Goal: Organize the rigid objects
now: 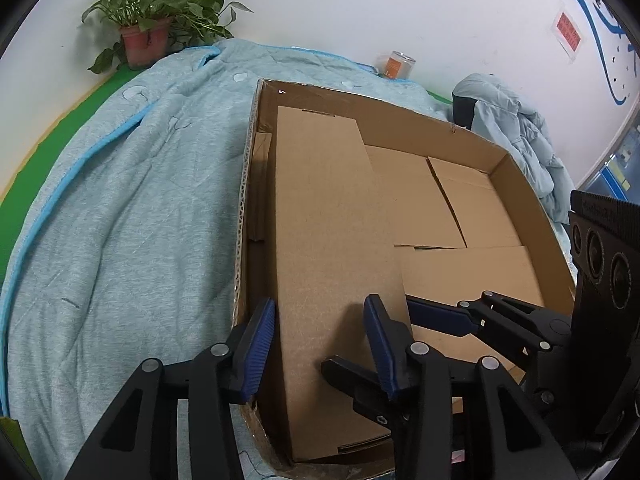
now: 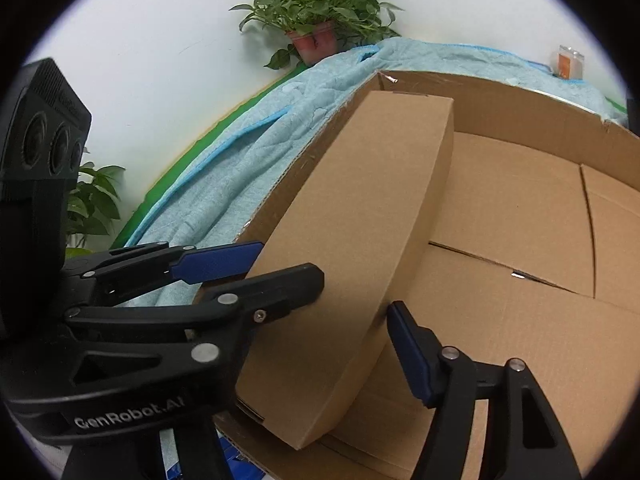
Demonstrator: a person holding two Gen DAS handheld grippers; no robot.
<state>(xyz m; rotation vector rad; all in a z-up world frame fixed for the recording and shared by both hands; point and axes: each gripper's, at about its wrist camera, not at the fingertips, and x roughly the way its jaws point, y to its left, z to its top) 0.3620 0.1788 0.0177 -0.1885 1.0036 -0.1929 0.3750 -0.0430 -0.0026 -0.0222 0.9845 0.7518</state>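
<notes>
A long flat brown carton (image 1: 324, 240) stands on edge inside a big open cardboard box (image 1: 472, 140), along its left wall. It also shows in the right wrist view (image 2: 360, 216). My left gripper (image 1: 320, 344) straddles the carton's near end, its blue pads on both sides, jaws apart about the carton's width. My right gripper (image 2: 344, 320) is at the same end from the right side; its right finger (image 2: 412, 352) touches the carton's edge, its left finger is hidden behind the left gripper. Several flat cartons (image 1: 480, 216) lie packed on the box floor.
The box rests on a light blue quilt (image 1: 132, 208) over a green surface. A potted plant (image 1: 148, 36) and a jar with an orange label (image 1: 398, 65) stand at the white wall. A pale jacket (image 1: 516, 136) lies at the right.
</notes>
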